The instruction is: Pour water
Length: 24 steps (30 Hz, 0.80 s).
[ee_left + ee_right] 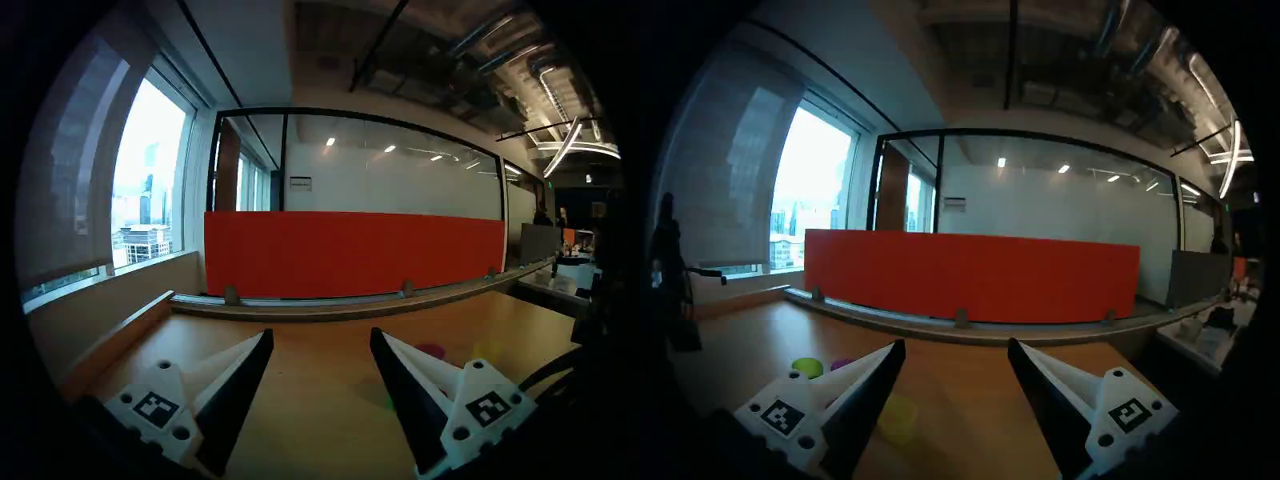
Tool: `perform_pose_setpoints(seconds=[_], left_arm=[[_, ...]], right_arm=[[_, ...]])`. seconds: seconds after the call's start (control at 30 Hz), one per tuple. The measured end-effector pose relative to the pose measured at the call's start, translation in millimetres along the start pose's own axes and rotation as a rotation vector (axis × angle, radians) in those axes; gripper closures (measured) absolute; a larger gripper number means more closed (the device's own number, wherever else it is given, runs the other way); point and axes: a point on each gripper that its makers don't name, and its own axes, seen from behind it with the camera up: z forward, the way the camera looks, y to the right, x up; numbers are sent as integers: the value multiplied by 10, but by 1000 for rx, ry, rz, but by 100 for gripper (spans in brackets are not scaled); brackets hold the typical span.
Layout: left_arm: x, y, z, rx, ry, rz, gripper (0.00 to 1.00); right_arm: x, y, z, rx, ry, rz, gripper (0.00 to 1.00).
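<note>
My left gripper [322, 340] is open above a wooden desk [320, 384], nothing between its fingers. Beyond its right finger lie a small magenta round thing [430, 350] and a faint yellow one [488, 350] on the desk. My right gripper [956, 348] is also open and holds nothing. By its left finger sit a green round thing [808, 367], a purple one [840, 364] and a yellow one [898, 418], all low on the desk; whether they are cups or lids I cannot tell. I cannot make out any water vessel.
An orange partition [352, 252] with glass above runs along the desk's far edge [976, 332]. A window ledge [120, 272] lies left. A dark upright shape [668, 272] stands at the left edge of the right gripper view. Dark cables [560, 368] lie right.
</note>
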Motion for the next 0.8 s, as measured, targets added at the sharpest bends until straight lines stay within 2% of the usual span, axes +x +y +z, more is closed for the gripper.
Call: perform_pose_setpoints(seconds=[0.4,0.6,0.8], left_arm=[[351,122,89,-69,-22,2,11],[501,197,133,-108,-15,7,11],[552,236,195,-146,-14,4,11]], right_arm=[[387,-37,84,48,5,56,1],[463,-76,113,83,-8,78,1],[393,-118,135,115,-35,54,1]])
